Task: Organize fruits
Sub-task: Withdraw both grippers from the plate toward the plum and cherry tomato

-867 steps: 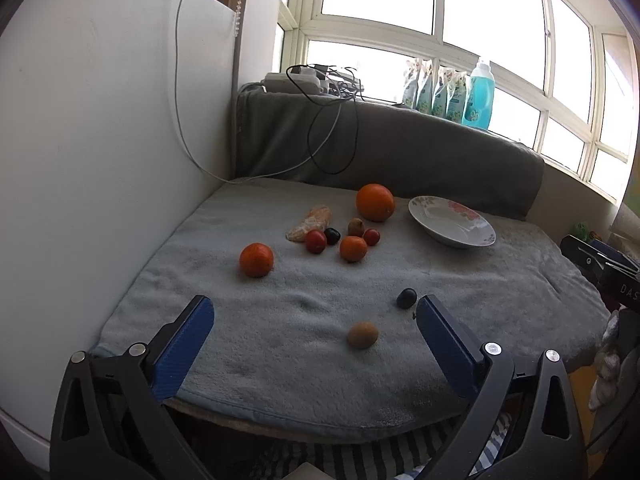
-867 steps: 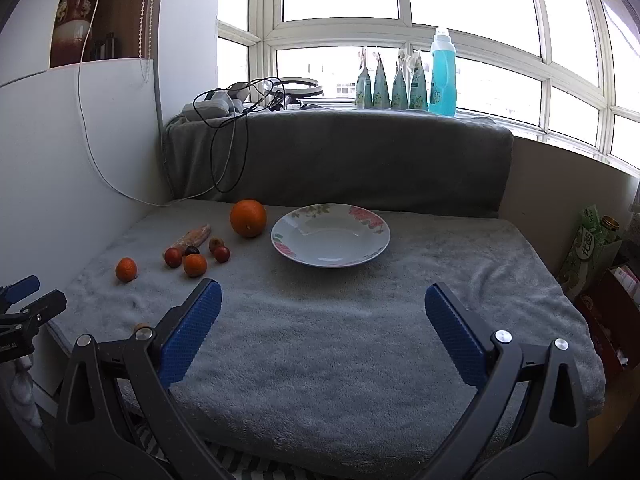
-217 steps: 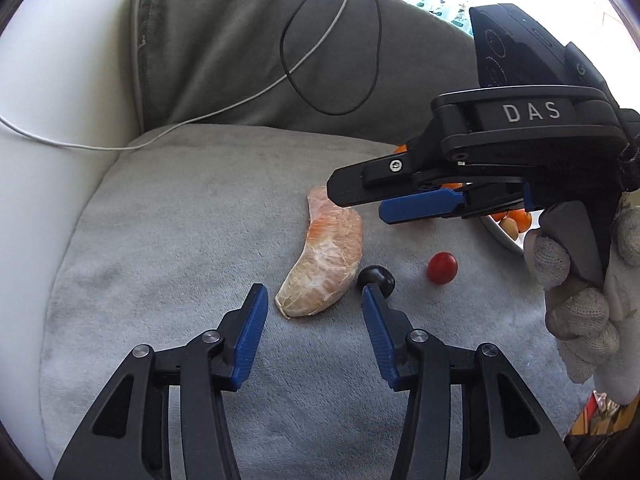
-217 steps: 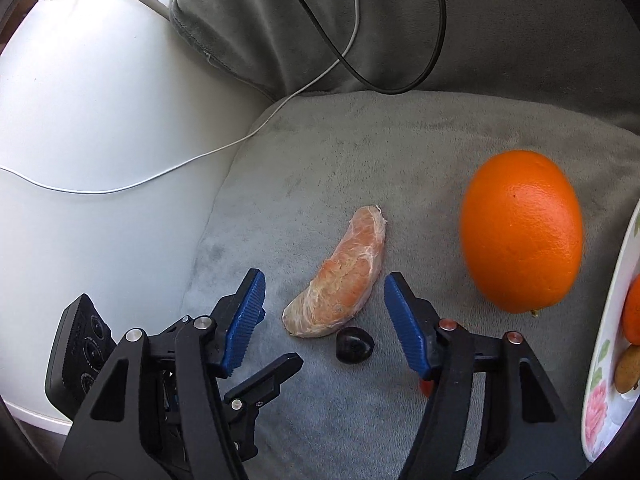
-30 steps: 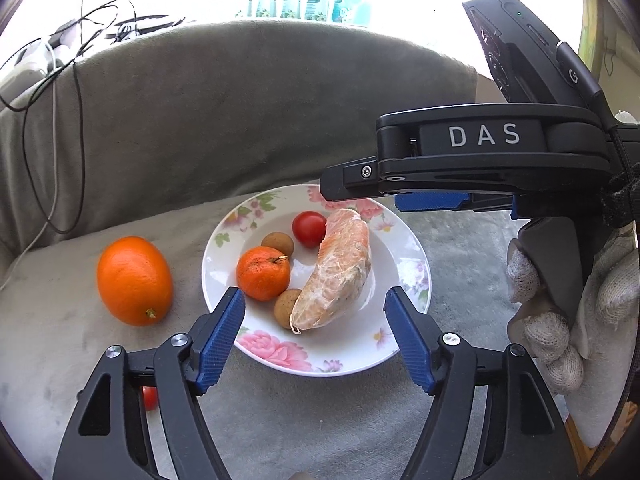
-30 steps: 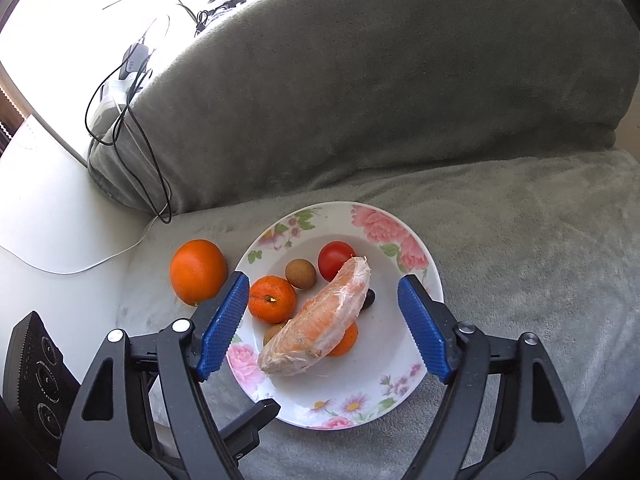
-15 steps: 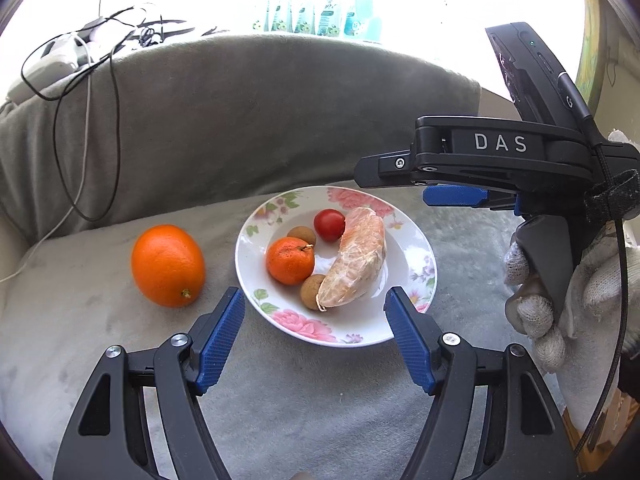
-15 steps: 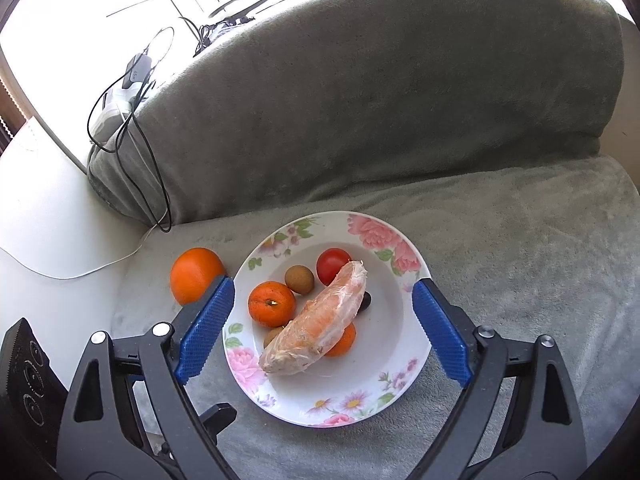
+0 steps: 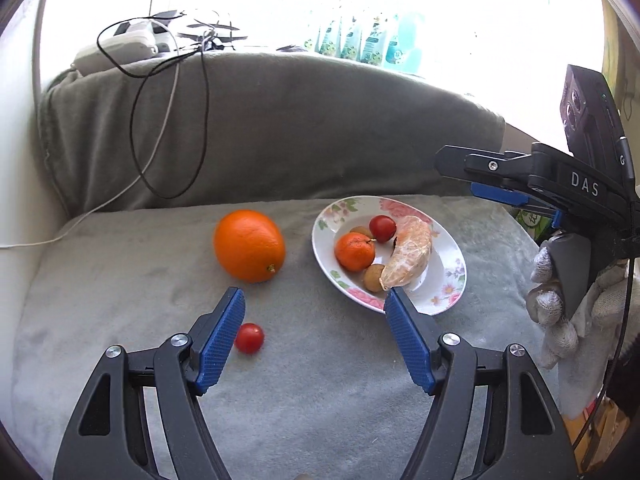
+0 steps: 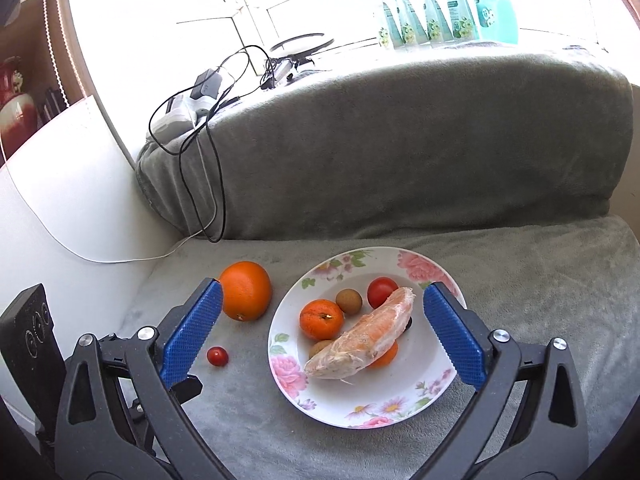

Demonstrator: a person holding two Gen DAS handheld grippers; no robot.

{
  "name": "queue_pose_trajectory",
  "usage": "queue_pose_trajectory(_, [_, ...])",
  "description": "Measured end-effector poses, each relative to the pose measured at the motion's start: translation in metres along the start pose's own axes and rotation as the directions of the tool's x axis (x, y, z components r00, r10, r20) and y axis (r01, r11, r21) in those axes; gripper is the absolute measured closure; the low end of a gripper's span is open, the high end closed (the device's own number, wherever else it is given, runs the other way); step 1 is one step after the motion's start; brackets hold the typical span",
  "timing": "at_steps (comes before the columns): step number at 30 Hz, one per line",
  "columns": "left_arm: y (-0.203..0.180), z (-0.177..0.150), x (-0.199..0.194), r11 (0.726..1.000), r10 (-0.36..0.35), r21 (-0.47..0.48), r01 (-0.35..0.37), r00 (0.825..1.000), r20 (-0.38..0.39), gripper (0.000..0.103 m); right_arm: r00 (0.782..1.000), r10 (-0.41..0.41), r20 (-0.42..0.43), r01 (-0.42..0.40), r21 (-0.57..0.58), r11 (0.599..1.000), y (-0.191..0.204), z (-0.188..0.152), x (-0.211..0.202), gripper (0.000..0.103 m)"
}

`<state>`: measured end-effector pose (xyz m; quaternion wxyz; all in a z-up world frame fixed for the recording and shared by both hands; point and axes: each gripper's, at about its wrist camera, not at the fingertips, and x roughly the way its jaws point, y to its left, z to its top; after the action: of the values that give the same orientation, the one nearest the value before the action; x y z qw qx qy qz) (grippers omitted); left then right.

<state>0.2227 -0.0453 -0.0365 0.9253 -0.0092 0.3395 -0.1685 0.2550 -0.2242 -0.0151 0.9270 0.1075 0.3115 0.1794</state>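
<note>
— Looking at the plate [image 10: 404,408]: set on the grey blanket [image 10: 560,320] toward its right side, near the padded back edge. Holding a peeled citrus segment [image 10: 366,336], a mandarin [image 10: 321,319], a red tomato [image 10: 382,291], two small brown fruits, one at [image 10: 349,301], plus a second orange fruit half hidden under the segment.

— And outside the plate?

— Big orange [image 9: 249,245] lying on the blanket just left of the plate, not touching it. Small cherry tomato [image 9: 249,337] nearer the front edge, just beside the left gripper's [image 9: 314,298] left finger.

— Jaws?

— Left gripper: parted about halfway, nothing between the pads, hanging above the blanket between orange and plate. Right gripper [image 10: 320,294]: jaws opening, close to full width, empty; plate and its fruit showing in the gap but clear of the pads. Gloved hand [image 9: 560,300] gripping the right gripper's handle, beyond the blanket's right edge.
</note>
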Motion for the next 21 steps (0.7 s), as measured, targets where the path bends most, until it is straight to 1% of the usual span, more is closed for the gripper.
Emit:
queue_pose_trajectory(2, [0.013, -0.004, -0.008, 0.999, 0.026, -0.027, -0.026, 1.0, 0.016, 0.03, 1.0, 0.0, -0.002, 0.0, -0.02, 1.0, 0.008, -0.001, -0.001, 0.001])
queue_pose_trajectory(5, [0.032, -0.012, -0.017, 0.996, 0.059, -0.063, -0.058, 0.998, 0.023, 0.03, 0.999, 0.001, -0.033, -0.003, -0.055, 0.998, 0.019, -0.005, 0.0, 0.001])
queue_pose_trajectory(9, [0.053, -0.025, -0.025, 0.99, 0.094, -0.103, -0.092, 0.995, 0.015, 0.03, 0.998, 0.003, -0.061, -0.01, -0.121, 0.993, 0.033, -0.014, 0.006, 0.001])
queue_pose_trajectory(12, [0.065, -0.033, -0.028, 0.987, 0.115, -0.116, -0.114, 0.993, 0.001, 0.03, 0.998, 0.014, -0.066, -0.025, -0.174, 0.984, 0.047, -0.023, 0.009, 0.001])
queue_pose_trajectory(15, [0.075, -0.041, -0.027, 0.983, 0.126, -0.135, -0.127, 0.992, -0.014, 0.03, 0.996, 0.032, -0.08, -0.05, -0.234, 0.971, 0.063, -0.031, 0.013, 0.001])
queue_pose_trajectory(19, [0.087, -0.046, -0.023, 0.981, 0.119, -0.152, -0.123, 0.992, -0.035, 0.031, 0.994, 0.042, -0.101, -0.071, -0.306, 0.949, 0.084, -0.042, 0.024, 0.001])
queue_pose_trajectory(21, [0.088, -0.048, -0.021, 0.982, 0.112, -0.148, -0.117, 0.993, -0.041, 0.039, 0.992, 0.049, -0.119, -0.086, -0.333, 0.939, 0.092, -0.046, 0.03, 0.005])
